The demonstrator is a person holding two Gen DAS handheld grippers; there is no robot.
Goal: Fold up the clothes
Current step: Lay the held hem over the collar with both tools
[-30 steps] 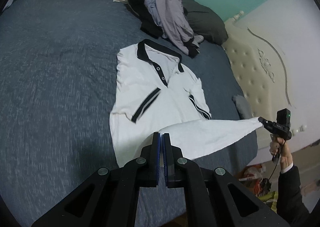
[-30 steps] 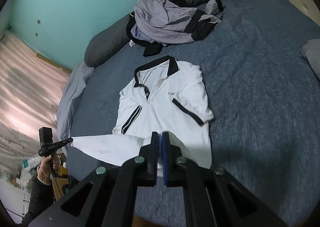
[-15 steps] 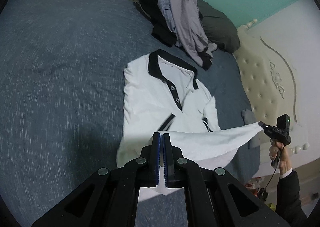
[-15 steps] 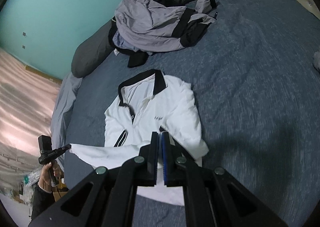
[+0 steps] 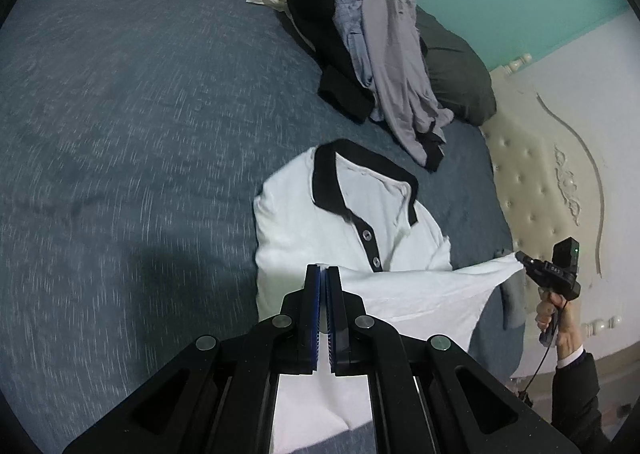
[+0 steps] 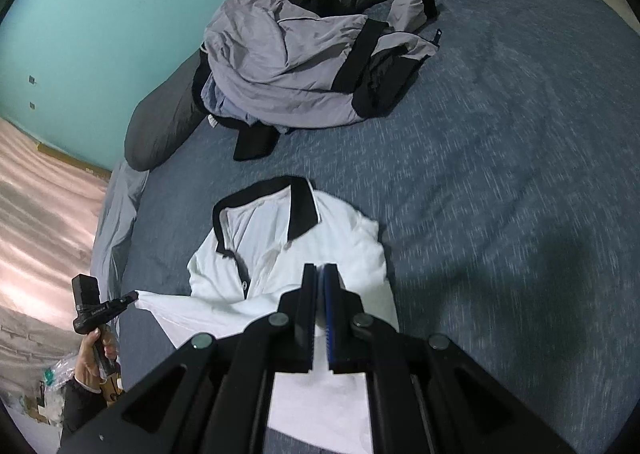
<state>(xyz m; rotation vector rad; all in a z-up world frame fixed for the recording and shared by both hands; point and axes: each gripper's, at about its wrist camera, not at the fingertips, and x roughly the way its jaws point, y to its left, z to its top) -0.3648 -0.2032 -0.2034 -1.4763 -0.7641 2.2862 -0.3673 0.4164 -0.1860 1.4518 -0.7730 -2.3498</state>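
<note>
1. Polo point(image 5: 320, 230) lies collar-up on the blue bed point(image 5: 140, 133), white with a black collar; its lower half is lifted off the cover and doubled toward the collar.
2. Left gripper point(image 5: 323, 269): jaws pressed together on one corner of the hem. In the right wrist view it shows at 9 o'clock of the polo, held by a hand point(image 6: 94, 354).
3. Right gripper point(image 6: 319, 268): jaws likewise clamped on the opposite hem corner. In the left wrist view it sits at 3 o'clock, near the headboard point(image 5: 536, 189).
4. Hem is stretched taut between the two grippers, crossing just below the button placket.
5. Pile point(image 5: 380, 53) of grey and black clothes at 12 o'clock of the polo, resting against the dark pillows point(image 5: 456, 77); apart from the polo.
</note>
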